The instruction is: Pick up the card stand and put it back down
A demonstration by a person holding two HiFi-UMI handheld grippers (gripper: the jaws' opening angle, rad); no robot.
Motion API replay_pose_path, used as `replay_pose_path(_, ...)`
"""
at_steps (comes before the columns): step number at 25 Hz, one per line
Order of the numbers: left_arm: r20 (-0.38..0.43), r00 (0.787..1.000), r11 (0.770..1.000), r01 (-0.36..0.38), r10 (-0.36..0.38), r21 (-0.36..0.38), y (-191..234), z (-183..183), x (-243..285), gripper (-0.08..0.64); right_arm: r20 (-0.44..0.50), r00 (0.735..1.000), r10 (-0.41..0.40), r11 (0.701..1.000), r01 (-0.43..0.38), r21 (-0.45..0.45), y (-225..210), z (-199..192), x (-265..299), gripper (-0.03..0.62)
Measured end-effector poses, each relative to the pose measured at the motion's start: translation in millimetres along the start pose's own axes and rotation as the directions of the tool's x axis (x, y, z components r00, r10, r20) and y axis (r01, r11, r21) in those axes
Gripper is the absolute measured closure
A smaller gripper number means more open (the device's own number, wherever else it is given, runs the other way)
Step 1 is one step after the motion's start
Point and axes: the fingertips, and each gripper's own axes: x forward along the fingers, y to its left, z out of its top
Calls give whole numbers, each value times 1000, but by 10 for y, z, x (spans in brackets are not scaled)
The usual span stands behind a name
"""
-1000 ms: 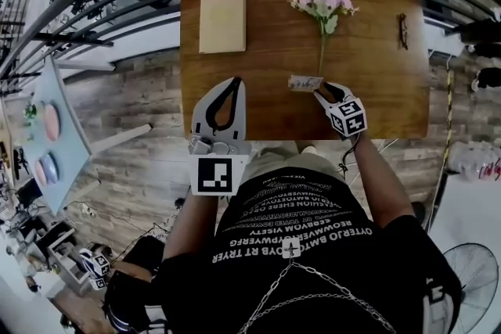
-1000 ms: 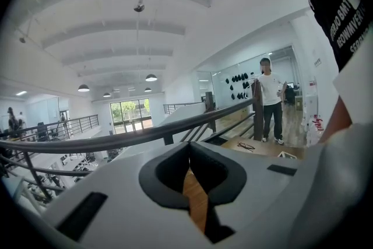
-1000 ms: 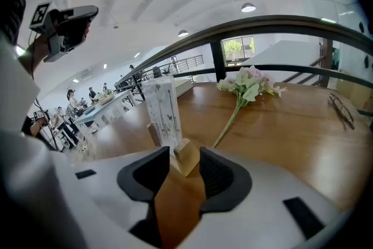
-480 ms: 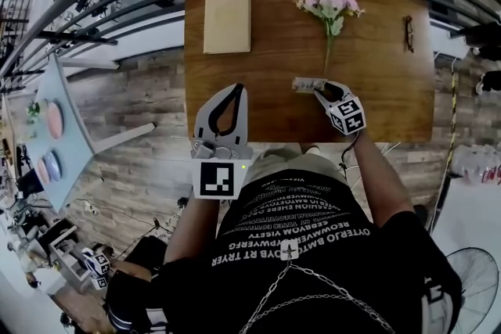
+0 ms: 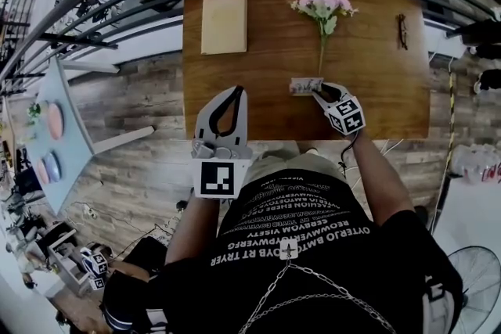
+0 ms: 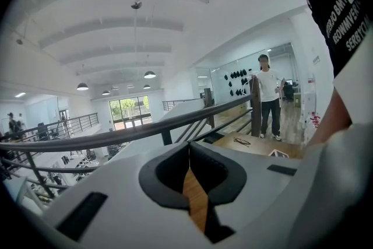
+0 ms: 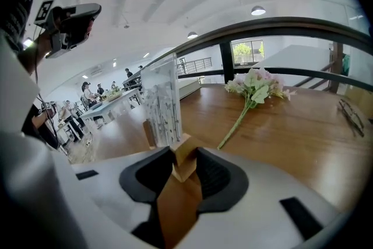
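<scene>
Card stand (image 5: 305,84) upright on the wooden table (image 5: 368,74), just beside the lower end of the pink flower's (image 5: 323,8) stem, clear panel rising from a wooden base. Base end caught between the closing jaws of the right gripper (image 5: 318,93), pads against its sides. Left gripper (image 5: 232,94) at the table's near edge, well apart from the stand, jaw tips together, nothing between.

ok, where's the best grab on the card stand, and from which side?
Take the card stand by its low wooden base, coming in level from its right end. The base is a narrow solid bar; the upright card is thin. The right hand-held gripper sits there, jaws closing with the base end between them.
</scene>
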Motion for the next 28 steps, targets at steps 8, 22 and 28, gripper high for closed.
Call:
replay_pose_path(8,27,1000,1000,-8,8,2,-160,71,-117,534,21,1000,16,1000,-16,5,72,113,-281,454)
replay_pose_path(22,83,997,1000,-11,12,-16,-431,173,-329,534,82,997,1,1000,-1,-8,260,657,-859,454)
replay_pose_path(28,94,996,1000,-8,10,-23,-516,204,-409,534,108,994,-11,1000,13,-15,385,995,-1151,454)
